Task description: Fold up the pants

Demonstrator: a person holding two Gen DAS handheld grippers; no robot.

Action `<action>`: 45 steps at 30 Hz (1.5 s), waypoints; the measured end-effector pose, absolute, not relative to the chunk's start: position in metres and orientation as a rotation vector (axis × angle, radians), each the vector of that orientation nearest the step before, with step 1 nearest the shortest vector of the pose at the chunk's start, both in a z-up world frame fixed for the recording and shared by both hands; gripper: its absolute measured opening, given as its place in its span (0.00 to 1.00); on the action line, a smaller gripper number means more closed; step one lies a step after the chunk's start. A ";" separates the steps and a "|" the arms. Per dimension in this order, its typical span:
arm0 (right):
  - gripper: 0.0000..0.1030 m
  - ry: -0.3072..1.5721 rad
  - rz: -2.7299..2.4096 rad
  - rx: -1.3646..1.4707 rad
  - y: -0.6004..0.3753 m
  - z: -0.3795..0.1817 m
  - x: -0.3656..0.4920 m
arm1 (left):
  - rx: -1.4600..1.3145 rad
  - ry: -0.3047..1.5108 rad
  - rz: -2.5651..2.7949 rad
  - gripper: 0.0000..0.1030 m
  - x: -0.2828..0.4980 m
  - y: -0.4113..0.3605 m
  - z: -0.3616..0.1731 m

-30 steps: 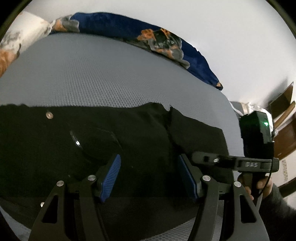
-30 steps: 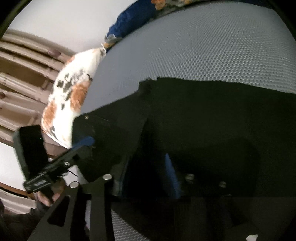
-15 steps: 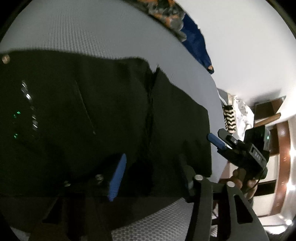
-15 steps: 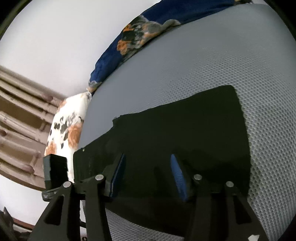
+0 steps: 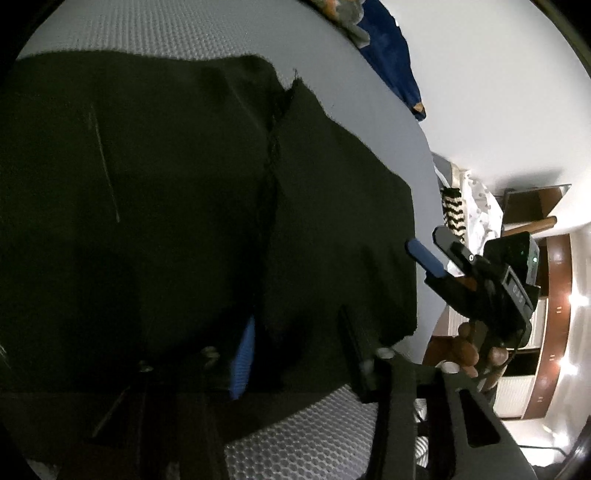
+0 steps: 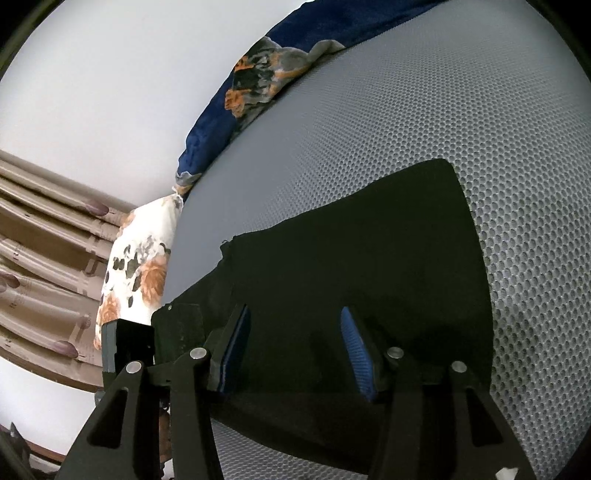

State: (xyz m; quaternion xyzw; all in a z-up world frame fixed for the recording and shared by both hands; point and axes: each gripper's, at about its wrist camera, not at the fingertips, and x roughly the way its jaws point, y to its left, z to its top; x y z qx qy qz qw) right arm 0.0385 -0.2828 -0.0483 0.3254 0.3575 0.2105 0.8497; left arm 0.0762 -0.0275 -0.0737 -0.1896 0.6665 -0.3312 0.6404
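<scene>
Black pants (image 5: 166,184) lie spread on a grey mesh mattress (image 5: 192,33); they fill most of the left wrist view. My left gripper (image 5: 295,332) points down at their near edge. Its jaws are closing with a ridge of black cloth between them, and a gap still shows beside the blue pad (image 5: 242,365). In the right wrist view the pants (image 6: 351,258) end in a straight edge at the right. My right gripper (image 6: 291,314) hovers open just over them, pinching nothing. It also shows at the pants' right edge, right gripper (image 5: 424,238), held by a hand (image 5: 469,350).
A blue floral blanket (image 6: 266,81) lies along the mattress's far side by the white wall. A floral pillow (image 6: 136,269) and a brown curtain (image 6: 44,258) are at the left. Beyond the mattress's right edge are a striped cloth (image 5: 454,210) and wooden furniture (image 5: 554,295).
My left gripper has tipped down and sunk toward the pants, and its jaws have narrowed. My right gripper swung across to the pants' end, opened a little, then stayed still.
</scene>
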 end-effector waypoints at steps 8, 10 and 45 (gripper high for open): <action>0.48 0.754 0.437 0.680 -0.282 -0.047 0.036 | -0.417 1.471 -0.746 0.05 0.067 -0.020 -0.065; 0.48 0.753 0.434 0.681 -0.281 -0.047 0.036 | -0.395 1.455 -0.761 0.05 0.062 -0.017 -0.057; 0.47 0.730 0.093 0.194 -0.271 -0.029 0.082 | 0.107 1.068 -0.649 0.43 0.119 -0.109 -0.041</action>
